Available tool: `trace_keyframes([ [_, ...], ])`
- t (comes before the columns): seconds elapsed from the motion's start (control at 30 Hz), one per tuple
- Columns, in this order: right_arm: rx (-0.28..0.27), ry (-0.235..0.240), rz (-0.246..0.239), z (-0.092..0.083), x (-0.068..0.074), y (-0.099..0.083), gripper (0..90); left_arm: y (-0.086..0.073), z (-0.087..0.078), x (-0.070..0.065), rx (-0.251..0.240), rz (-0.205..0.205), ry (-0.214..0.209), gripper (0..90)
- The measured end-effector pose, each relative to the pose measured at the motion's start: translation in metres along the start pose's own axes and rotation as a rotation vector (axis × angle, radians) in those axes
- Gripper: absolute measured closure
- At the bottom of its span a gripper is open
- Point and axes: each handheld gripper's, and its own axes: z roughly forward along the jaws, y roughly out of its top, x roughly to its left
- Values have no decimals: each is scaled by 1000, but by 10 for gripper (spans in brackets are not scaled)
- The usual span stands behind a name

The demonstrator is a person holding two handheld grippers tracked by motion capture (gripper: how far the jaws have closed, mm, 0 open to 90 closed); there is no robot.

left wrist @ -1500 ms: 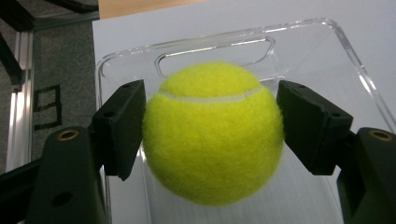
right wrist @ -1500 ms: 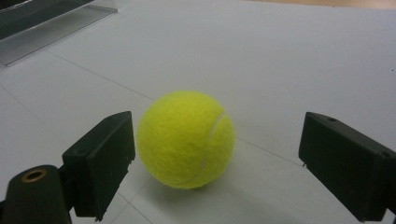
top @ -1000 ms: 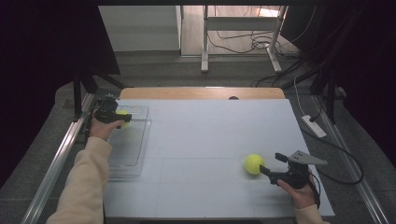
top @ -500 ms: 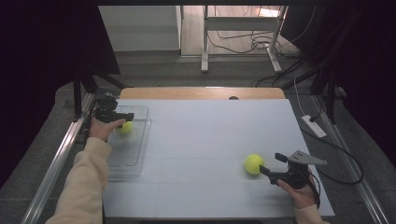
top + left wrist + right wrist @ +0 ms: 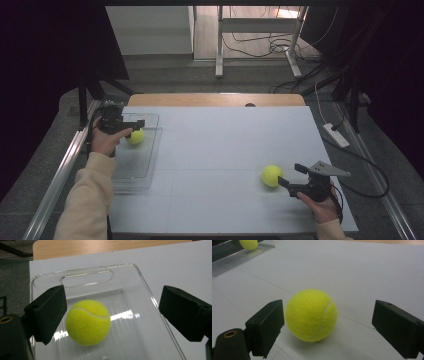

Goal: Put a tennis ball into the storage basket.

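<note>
White sheeting covers the surface (image 5: 220, 165), with a strip of bare wood along its far edge and dark floor, cables and a metal stand beyond it. At the left side sits a clear plastic tray (image 5: 131, 167) with a handle slot at its far end. One tennis ball (image 5: 135, 136) now rests on the tray's ribbed floor toward its far end; a second ago it was clamped in the left gripper (image 5: 131, 128) above the tray. That gripper's jaws have just been opening, and in the left gripper view they stand wide apart, with the ball (image 5: 88, 322) free between them, close to the left pad but not pressed by either. The hand has also lifted a little off the tray.

So the first ball looks delivered, and the left hand is probably free to back away.

On the right, near side of the surface, the second tennis ball (image 5: 271, 175) lies on the sheeting. The right gripper (image 5: 289, 176) sits just behind it, unmoved over the last second, jaws spread and bracketing the ball (image 5: 311, 315) without squeezing it. The likely next step is closing on this ball and carrying it left to the tray.
</note>
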Motion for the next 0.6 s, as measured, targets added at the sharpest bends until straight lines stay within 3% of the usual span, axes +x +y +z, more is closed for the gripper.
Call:
trace_keyframes([
  [0.6, -12, -7, 14, -2, -4, 0, 107, -2, -21, -47, -94, 123, -106, 92],
])
